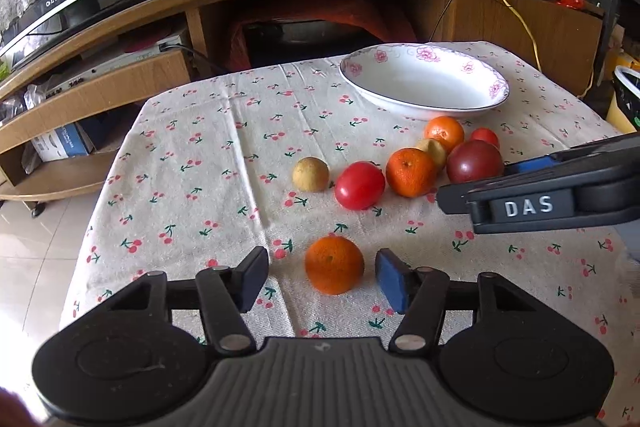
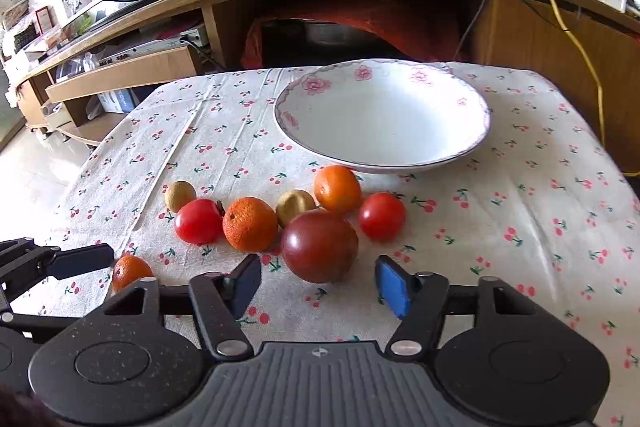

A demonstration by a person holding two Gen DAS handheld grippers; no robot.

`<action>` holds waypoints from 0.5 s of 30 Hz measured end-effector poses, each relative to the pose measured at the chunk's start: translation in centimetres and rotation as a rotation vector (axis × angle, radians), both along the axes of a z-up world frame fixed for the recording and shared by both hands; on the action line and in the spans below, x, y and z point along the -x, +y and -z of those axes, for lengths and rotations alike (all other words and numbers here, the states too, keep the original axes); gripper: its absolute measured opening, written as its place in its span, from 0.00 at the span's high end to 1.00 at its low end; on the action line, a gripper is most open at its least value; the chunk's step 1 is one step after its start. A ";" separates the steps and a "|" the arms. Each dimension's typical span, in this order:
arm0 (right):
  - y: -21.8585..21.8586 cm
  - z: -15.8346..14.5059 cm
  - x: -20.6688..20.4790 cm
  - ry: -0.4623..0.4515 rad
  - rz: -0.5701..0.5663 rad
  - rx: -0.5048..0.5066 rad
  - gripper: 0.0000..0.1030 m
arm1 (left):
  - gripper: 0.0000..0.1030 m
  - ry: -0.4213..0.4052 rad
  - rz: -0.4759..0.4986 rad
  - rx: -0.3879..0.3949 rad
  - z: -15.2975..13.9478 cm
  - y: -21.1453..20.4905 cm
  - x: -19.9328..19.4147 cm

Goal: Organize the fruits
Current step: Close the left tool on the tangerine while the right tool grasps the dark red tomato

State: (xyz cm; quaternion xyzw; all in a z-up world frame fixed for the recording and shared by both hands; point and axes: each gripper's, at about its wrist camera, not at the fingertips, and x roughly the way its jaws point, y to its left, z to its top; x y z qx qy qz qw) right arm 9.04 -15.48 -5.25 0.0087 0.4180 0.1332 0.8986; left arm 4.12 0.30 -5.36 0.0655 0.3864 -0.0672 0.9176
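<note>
Left wrist view: mandarin (image 1: pixel 334 264) between parted, untouching pads of left gripper (image 1: pixel 322 277).

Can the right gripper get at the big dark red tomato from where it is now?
Probably yes. The right gripper is open, with the dark red tomato already sitting between its pads. A mandarin lies close beside the tomato, so the near finger has little room.

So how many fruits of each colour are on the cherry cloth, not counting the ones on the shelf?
Orange: 3
Bright red: 2
Dark purple-red: 1
Tan-brown: 2
Total: 8
</note>
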 end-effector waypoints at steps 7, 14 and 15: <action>0.1 0.2 -0.2 -0.020 -0.012 0.002 0.53 | 0.35 -0.017 -0.005 -0.012 0.1 -0.2 0.3; -0.2 0.2 -0.1 -0.027 0.006 0.006 0.66 | 0.50 -0.007 0.032 0.010 -0.1 -0.3 0.3; -0.2 0.2 -0.1 -0.026 0.008 0.005 0.66 | 0.51 -0.008 0.034 0.010 -0.1 -0.3 0.3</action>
